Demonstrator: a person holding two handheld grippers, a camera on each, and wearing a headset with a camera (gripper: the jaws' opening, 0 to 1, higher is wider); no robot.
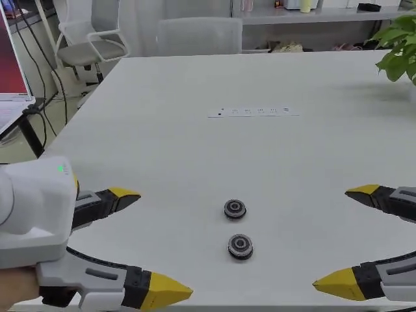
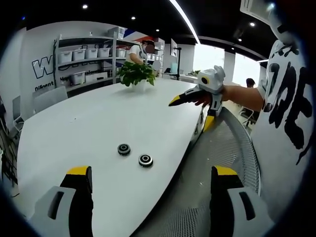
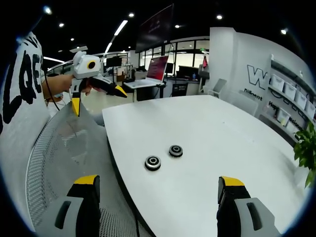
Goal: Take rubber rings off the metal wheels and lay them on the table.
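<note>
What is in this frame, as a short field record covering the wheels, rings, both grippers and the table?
wheels: two, far wheel and near wheel, close together but not touching
rings: dark, apparently on both wheels
left gripper: open, holds nothing, left of the wheels
right gripper: open, holds nothing, right of the wheels
table: white
plant: at the far right edge

Head view looks down; gripper views face each other, sharing the wheels (image 1: 235, 208).
</note>
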